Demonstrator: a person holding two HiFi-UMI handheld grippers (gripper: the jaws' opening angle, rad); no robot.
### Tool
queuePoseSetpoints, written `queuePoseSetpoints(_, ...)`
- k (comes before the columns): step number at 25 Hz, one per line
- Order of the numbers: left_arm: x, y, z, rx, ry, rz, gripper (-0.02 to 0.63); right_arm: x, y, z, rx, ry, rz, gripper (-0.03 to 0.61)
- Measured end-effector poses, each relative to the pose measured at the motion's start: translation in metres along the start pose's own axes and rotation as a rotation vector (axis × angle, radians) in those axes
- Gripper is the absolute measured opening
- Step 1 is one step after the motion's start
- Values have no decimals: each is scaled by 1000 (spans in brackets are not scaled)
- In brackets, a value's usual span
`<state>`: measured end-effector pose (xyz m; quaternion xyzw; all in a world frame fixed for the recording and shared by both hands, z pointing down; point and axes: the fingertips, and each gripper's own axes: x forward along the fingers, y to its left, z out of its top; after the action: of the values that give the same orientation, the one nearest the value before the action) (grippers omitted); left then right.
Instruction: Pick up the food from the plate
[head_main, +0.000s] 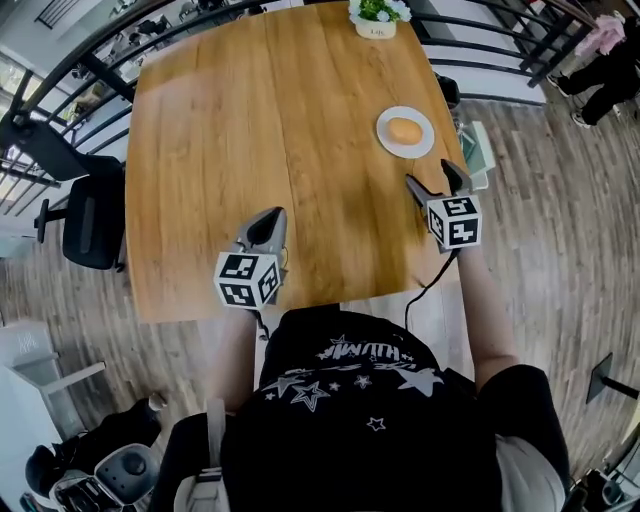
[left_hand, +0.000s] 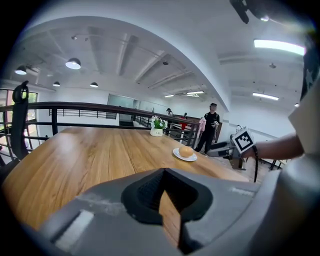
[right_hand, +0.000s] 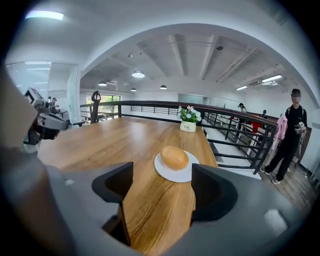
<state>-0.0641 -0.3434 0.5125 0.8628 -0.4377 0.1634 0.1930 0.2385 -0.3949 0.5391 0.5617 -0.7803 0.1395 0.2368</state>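
Note:
A round golden bun (head_main: 404, 130) lies on a small white plate (head_main: 383, 125) near the right edge of the wooden table (head_main: 260, 120). My right gripper (head_main: 437, 180) hovers just short of the plate, open, with nothing between its fingers. In the right gripper view the bun (right_hand: 174, 157) and plate (right_hand: 175, 176) sit straight ahead, just beyond the spread jaws of that gripper (right_hand: 162, 172). My left gripper (head_main: 268, 218) is over the table's near edge, shut and empty. The left gripper view shows the bun (left_hand: 185, 151) far off to the right past that gripper (left_hand: 162, 172).
A white pot with a flowering plant (head_main: 377, 15) stands at the table's far edge. A black chair (head_main: 90, 220) is beside the table's left side. A dark railing (head_main: 500, 50) runs behind the table, with a person (right_hand: 292, 135) standing beyond it at the right.

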Motion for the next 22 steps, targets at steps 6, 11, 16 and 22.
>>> queuePoseSetpoints(6, 33, 16, 21, 8, 10, -43, 2, 44, -13, 9, -89, 66, 8, 356)
queuePoseSetpoints(11, 53, 28, 34, 16, 19, -74, 2, 71, -20, 18, -162, 106, 17, 379)
queuePoseSetpoints(16, 69, 34, 37, 15, 33, -100, 2, 98, -23, 19, -221, 174, 69, 426)
queuePoseSetpoints(22, 81, 37, 32, 13, 53, -125, 2, 126, -29, 10, -258, 257, 115, 430)
